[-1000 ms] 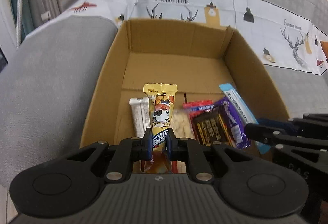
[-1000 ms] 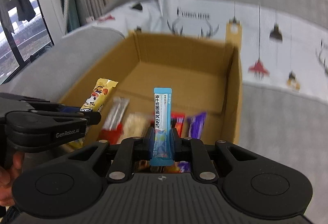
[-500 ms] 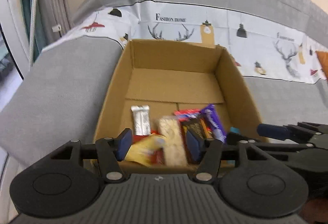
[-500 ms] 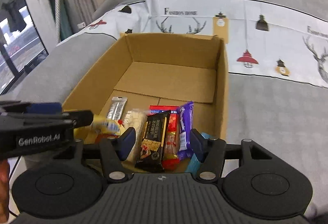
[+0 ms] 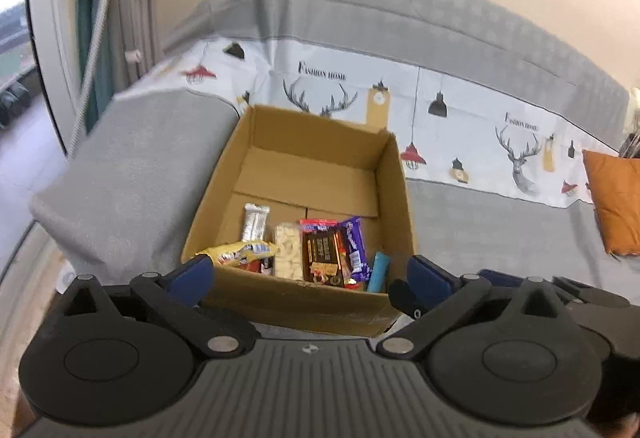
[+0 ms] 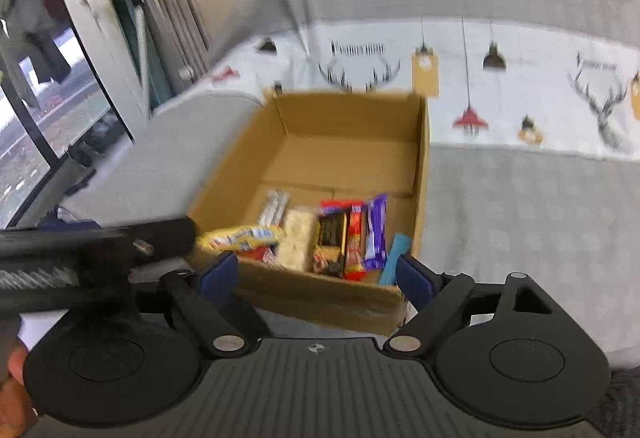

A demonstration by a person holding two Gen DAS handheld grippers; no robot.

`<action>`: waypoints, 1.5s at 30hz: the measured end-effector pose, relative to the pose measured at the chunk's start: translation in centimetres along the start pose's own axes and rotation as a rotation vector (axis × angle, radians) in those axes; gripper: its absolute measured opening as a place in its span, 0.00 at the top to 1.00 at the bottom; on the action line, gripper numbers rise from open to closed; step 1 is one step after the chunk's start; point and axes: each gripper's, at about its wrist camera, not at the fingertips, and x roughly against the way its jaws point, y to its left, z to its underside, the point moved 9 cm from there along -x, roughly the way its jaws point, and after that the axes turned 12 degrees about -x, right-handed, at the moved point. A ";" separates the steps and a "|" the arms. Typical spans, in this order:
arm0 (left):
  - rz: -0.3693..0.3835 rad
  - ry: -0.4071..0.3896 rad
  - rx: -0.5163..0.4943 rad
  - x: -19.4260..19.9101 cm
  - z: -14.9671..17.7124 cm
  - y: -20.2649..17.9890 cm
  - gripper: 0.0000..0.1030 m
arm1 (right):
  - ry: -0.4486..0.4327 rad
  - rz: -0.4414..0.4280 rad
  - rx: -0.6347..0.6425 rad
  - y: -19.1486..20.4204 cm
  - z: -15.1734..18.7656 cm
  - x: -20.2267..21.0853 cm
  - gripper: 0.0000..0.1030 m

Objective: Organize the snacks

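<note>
An open cardboard box (image 5: 316, 153) (image 6: 352, 121) stands on a grey sofa. Several snacks lie along its near end: a yellow packet (image 5: 236, 252) (image 6: 240, 236) at the left, a silver bar (image 5: 254, 222), a white bar (image 5: 287, 250), a dark chocolate bar (image 5: 322, 258), a purple bar (image 5: 354, 248) (image 6: 376, 234) and a light blue stick (image 5: 378, 272) (image 6: 396, 258) at the right. My left gripper (image 5: 310, 278) is open and empty, in front of and above the box's near wall. My right gripper (image 6: 316, 276) is open and empty too, beside it.
The sofa has a patterned cover (image 5: 440, 109) behind the box and a grey armrest (image 5: 132, 165) to the left. An orange cushion (image 5: 612, 201) lies at the far right. A window and curtains (image 6: 80, 57) are to the left.
Both grippers opened and let go: the yellow packet and the blue stick now lie in the box. Both grippers have pulled back and up from the box.
</note>
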 end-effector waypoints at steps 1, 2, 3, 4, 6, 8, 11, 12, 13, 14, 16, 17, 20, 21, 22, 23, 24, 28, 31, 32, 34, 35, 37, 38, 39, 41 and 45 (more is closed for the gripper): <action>-0.043 0.024 -0.021 0.9 -0.4 -0.4 0.00 | 0.005 0.018 0.000 0.2 -0.2 1.0 0.15; -0.072 0.041 -0.043 1.7 -0.8 -0.8 0.00 | 0.009 0.037 0.001 0.2 -0.3 1.9 0.15; -0.091 0.045 -0.062 2.6 -1.1 -1.2 0.00 | 0.012 0.061 -0.005 0.3 -0.5 3.0 0.15; -0.102 0.043 -0.070 3.6 -1.5 -1.6 0.00 | 0.016 0.079 -0.020 0.2 -0.6 3.9 0.13; -0.125 0.047 -0.070 5.7 -2.1 -2.2 0.00 | 0.010 0.130 -0.050 -0.1 -1.1 6.0 0.06; -0.138 0.013 -0.089 7.4 -2.6 -2.7 0.00 | -0.039 0.157 -0.039 0.0 -1.6 8.1 0.05; -0.147 -0.024 -0.089 9.8 -3.4 -3.2 0.00 | -0.088 0.186 -0.037 0.1 -2.0 10.7 0.01; -0.150 -0.036 -0.089 10.5 -3.5 -3.3 0.00 | -0.092 0.181 -0.043 0.2 -2.1 11.3 0.01; -0.151 -0.047 -0.091 11.1 -3.7 -3.4 0.00 | -0.097 0.177 -0.055 0.2 -2.1 11.8 0.01; -0.154 -0.053 -0.093 11.5 -3.7 -3.6 0.00 | -0.098 0.176 -0.067 0.1 -2.0 12.3 0.01; -0.159 -0.052 -0.098 11.9 -3.8 -3.6 0.00 | -0.096 0.169 -0.079 0.0 -1.9 12.8 0.01; -0.161 -0.045 -0.103 12.0 -3.8 -3.7 0.00 | -0.093 0.168 -0.081 0.0 -1.8 12.9 0.01; -0.158 -0.021 -0.114 12.0 -3.5 -3.8 0.00 | -0.074 0.172 -0.088 -0.2 -1.6 12.7 0.01; -0.157 -0.016 -0.116 12.0 -3.4 -3.8 0.00 | -0.070 0.173 -0.089 -0.2 -1.5 12.6 0.01; -0.156 -0.013 -0.117 11.9 -3.3 -3.7 0.00 | -0.067 0.174 -0.090 -0.2 -1.4 12.6 0.01; -0.155 -0.010 -0.117 11.9 -3.2 -3.7 0.00 | -0.065 0.175 -0.090 -0.1 -1.3 12.6 0.01; -0.157 -0.008 -0.117 11.8 -3.2 -3.5 0.00 | -0.063 0.175 -0.090 -0.1 -1.3 12.6 0.01; -0.152 0.002 -0.117 11.7 -3.0 -3.3 0.00 | -0.057 0.180 -0.085 0.0 -1.2 12.4 0.01; -0.150 0.000 -0.116 11.8 -2.9 -3.2 0.00 | -0.058 0.181 -0.082 0.1 -1.2 12.5 0.01; -0.150 0.000 -0.116 11.8 -2.9 -3.2 0.00 | -0.059 0.181 -0.080 0.1 -1.2 12.5 0.01; -0.152 0.004 -0.114 11.8 -2.8 -3.3 0.00 | -0.058 0.179 -0.078 0.0 -1.1 12.5 0.01; -0.153 0.007 -0.113 11.8 -2.8 -3.3 0.00 | -0.056 0.180 -0.080 0.2 -1.0 12.4 0.01; -0.157 0.014 -0.116 11.7 -2.8 -3.3 0.00 | -0.047 0.177 -0.086 0.1 -0.9 12.2 0.01; -0.158 0.018 -0.119 11.7 -2.8 -3.3 0.00 | -0.045 0.176 -0.089 0.1 -0.9 12.2 0.01; -0.158 0.022 -0.122 11.7 -2.7 -3.3 0.00 | -0.042 0.176 -0.091 0.1 -0.9 12.2 0.01; -0.160 0.023 -0.126 11.8 -2.7 -3.2 0.00 | -0.042 0.175 -0.089 0.1 -0.9 12.2 0.01; -0.162 0.026 -0.131 11.9 -2.7 -3.1 0.00 | -0.044 0.172 -0.086 0.2 -0.8 12.2 0.01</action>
